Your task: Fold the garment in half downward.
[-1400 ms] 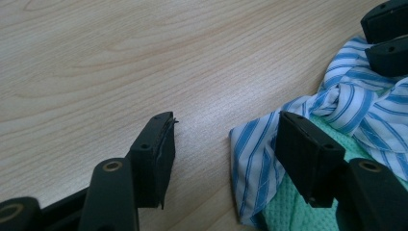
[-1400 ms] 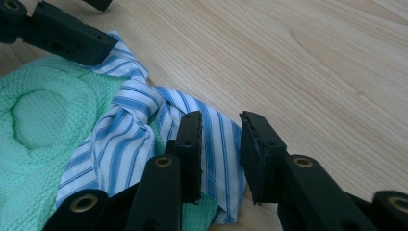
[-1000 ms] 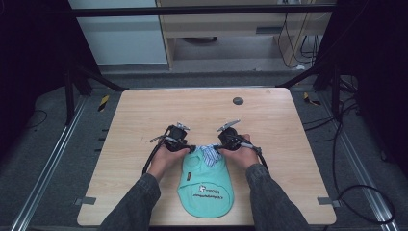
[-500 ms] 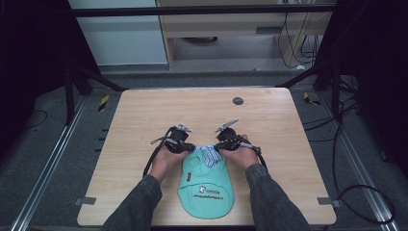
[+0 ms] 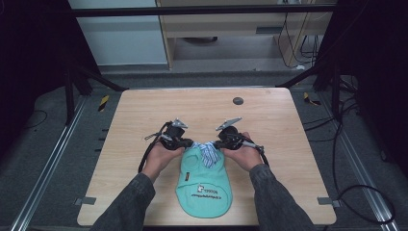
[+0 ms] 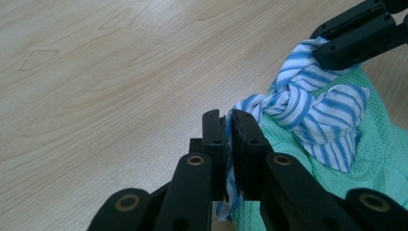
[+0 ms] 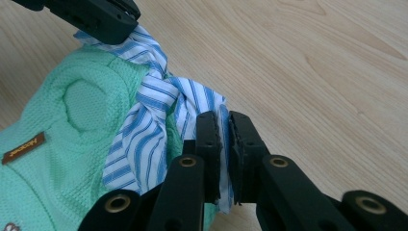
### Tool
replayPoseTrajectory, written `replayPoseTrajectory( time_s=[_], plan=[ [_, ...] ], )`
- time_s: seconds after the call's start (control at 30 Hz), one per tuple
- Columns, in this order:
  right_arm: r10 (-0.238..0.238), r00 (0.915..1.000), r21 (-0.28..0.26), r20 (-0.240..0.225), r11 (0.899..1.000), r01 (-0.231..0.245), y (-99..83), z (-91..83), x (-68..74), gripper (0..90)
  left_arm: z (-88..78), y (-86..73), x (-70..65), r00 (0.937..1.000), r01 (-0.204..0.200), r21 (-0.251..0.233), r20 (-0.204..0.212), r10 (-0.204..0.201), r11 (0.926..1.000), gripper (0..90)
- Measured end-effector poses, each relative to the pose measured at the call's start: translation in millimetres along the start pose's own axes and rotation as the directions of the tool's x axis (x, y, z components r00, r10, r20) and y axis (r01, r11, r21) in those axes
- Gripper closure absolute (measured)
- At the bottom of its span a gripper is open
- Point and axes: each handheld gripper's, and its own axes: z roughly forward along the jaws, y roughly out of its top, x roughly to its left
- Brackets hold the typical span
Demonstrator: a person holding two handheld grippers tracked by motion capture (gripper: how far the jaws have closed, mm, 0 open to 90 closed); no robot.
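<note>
While clamped on striped collar (image 5: 207,150), both claws level

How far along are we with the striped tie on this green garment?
Done: both claws are shut on the striped tie, the left claw on one end, the right claw on the other, and the ends cross in a loose knot over the green garment. In hand: drawing the ends apart. Left: tightening the knot and letting go.

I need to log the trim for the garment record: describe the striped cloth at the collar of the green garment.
The striped cloth is thin woven fabric, blue on white, twisted into a loose knot at the neck of the green garment. Its wrinkled ends hang over the green knit. The left gripper pinches one end, the right gripper the other, above the wooden table.
</note>
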Motion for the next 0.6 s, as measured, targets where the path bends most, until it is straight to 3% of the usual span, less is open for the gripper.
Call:
replayPoseTrajectory(
  time_s=[0.6],
  plan=[
    [-0.043, 0.9991, -0.020, -0.004, 0.999, 0.043, 11.1, -21.5, 0.2, 83.8, -16.1, 12.5, -2.3, 0.9992, -0.041, -0.027, 0.005, 0.041, 0.9988, 84.8]
  ],
)
